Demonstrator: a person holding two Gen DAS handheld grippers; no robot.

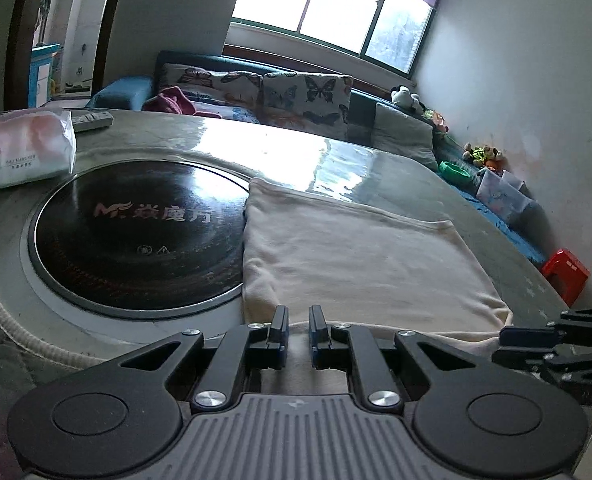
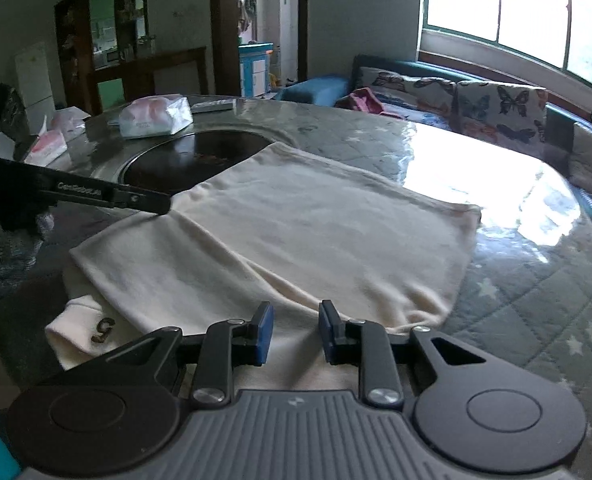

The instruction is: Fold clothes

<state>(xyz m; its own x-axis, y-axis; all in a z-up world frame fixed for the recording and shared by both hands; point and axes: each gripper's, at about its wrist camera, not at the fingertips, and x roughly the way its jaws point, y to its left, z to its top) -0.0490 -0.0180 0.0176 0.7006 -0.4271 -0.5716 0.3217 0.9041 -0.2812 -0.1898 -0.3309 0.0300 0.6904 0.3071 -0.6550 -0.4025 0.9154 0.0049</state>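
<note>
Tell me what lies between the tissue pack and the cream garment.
The round black cooktop set in the table lies between the tissue pack and cream garment, seen in the left wrist view.

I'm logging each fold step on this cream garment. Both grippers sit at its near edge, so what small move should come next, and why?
Probably close both grippers on the near edge. The left gripper and right gripper are open with the cream garment between their fingers, nothing pinched. It lies flat on the table, partly over the black round plate, so gripping must precede lifting toward the far edge.
</note>
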